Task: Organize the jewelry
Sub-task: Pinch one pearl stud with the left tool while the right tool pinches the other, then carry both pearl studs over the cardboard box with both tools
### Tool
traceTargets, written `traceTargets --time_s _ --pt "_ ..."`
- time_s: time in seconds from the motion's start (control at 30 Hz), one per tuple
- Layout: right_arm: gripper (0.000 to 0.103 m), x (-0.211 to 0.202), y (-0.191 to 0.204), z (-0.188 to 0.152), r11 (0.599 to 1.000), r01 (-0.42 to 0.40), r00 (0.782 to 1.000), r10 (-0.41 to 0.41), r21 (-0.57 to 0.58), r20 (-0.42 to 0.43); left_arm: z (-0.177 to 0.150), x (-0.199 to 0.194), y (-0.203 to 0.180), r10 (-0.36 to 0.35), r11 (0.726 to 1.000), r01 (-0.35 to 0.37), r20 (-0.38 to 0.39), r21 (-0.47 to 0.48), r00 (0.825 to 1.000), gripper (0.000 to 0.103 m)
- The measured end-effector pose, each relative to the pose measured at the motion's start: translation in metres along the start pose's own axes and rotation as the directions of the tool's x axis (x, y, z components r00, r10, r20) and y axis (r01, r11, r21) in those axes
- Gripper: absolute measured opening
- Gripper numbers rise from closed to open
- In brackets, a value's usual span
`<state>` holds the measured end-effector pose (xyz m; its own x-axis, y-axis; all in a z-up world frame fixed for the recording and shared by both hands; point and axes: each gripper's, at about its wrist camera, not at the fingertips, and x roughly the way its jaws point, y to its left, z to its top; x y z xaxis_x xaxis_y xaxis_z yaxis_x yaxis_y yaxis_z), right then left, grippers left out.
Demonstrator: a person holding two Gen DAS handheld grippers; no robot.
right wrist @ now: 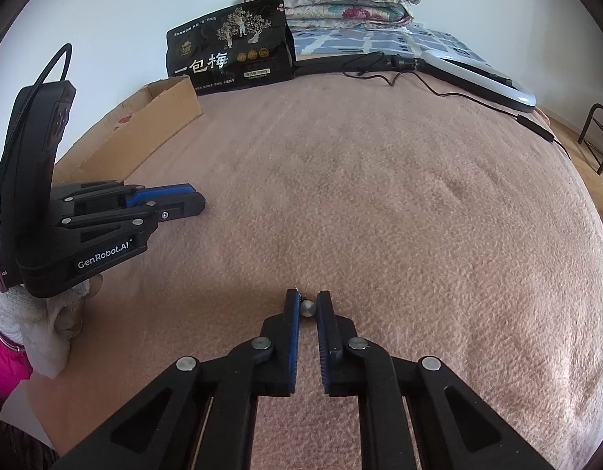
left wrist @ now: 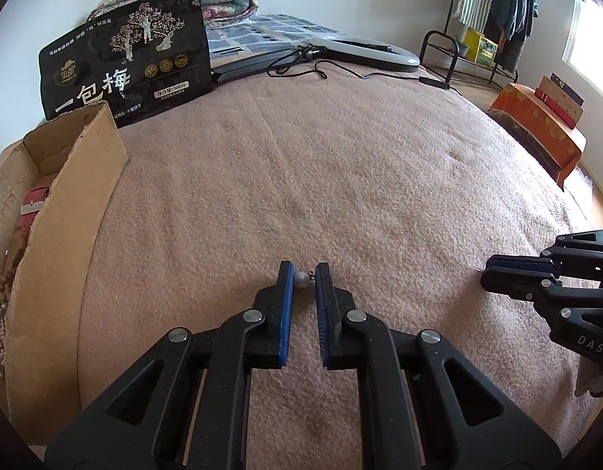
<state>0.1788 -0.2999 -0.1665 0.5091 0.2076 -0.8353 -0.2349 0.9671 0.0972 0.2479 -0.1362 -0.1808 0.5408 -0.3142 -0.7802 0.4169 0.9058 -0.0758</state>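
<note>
Box [left wrist: 66,211] contents half-hidden (beads, strap)

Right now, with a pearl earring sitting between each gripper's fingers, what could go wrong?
1. The small round grey pearl earring sits at the very tips of the left gripper, touching only one pad; it may roll out.
2. The right gripper has its grey pearl earring just as near the tips.
3. Anything dropped could sink into the fuzzy pink blanket, far from the brown cardboard box.
</note>
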Motion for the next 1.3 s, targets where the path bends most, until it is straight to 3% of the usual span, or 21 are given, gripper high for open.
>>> traceTargets --time_s 0.53,1.3 --pt "0.006 -0.038 0.013 0.009 1.000 0.006 0.997 -0.005 -0.007 0.071 0.003 -0.050 -0.001 0.009 1.000 -0.009 0.084 -0.001 0.996 0.009" --pt "0.006 -0.082 0.060 0.035 0.998 -0.001 0.988 0.011 -0.069 0.156 0.005 -0.131 0.016 0.043 0.999 -0.042 0.220 -0.008 0.975 0.009"
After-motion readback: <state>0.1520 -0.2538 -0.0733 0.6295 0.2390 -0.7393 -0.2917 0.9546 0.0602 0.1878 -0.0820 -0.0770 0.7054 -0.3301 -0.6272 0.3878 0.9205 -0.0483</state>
